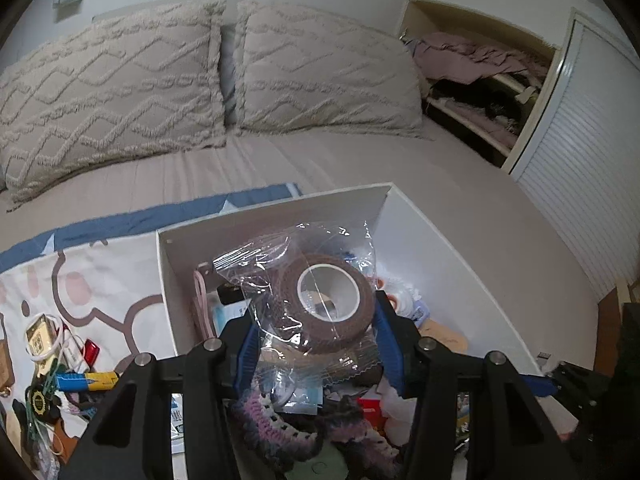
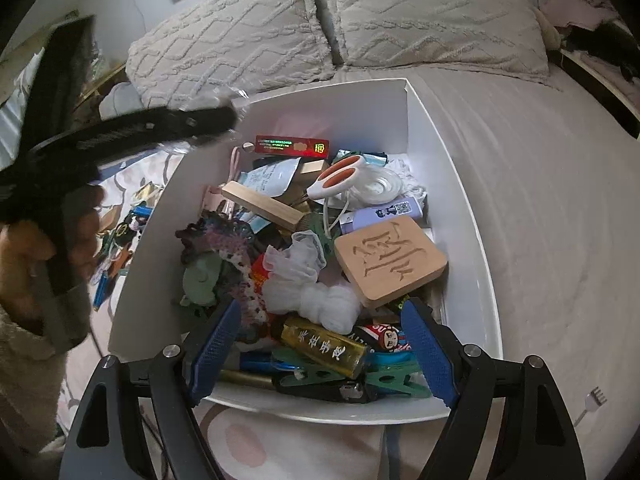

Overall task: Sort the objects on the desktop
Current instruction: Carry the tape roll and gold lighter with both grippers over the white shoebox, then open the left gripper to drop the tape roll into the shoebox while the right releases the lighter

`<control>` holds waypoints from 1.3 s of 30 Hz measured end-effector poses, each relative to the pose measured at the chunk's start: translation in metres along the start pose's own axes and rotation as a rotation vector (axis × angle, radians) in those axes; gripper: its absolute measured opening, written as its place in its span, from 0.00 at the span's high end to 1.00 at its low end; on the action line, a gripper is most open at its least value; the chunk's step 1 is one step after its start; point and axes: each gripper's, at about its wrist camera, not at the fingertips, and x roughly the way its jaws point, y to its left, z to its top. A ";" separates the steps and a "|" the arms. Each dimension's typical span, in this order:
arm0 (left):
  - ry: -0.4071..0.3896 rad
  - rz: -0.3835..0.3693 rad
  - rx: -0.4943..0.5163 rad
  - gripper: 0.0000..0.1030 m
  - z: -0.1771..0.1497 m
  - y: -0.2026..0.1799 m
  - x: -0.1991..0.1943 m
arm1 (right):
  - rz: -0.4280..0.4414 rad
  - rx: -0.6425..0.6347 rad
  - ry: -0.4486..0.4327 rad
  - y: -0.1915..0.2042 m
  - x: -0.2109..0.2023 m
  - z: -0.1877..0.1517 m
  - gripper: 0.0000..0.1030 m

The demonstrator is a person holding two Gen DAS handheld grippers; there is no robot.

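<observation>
Left claw (image 1: 316,344) clamped on bagged tape roll (image 1: 326,300), held above the white box (image 1: 440,248) on the bed. Right claw (image 2: 320,352) apart, empty, at the box's near edge. Lower into a gap before release; bag is slippery.

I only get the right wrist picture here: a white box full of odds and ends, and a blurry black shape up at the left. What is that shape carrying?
Observer: That is the left gripper, clamped on a clear plastic bag holding a brown tape roll, over the white box.
Operator: Is anything still outside the box?
Observer: Yes, a small heap on the cartoon-print cloth beside the box, including a blue and yellow utility knife.
Operator: Anything else in that heap?
Observer: A small red item and a white cord looped around a gold packet.
</observation>
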 end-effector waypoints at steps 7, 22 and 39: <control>0.059 0.029 -0.018 0.50 -0.001 0.004 0.021 | -0.004 0.009 0.008 -0.002 0.002 0.000 0.20; 0.221 0.112 0.052 0.50 0.000 0.009 0.062 | -0.002 -0.010 0.006 0.002 0.002 0.000 0.20; 0.345 0.171 0.022 0.50 0.014 0.007 0.104 | 0.009 -0.029 0.003 0.006 -0.001 0.000 0.20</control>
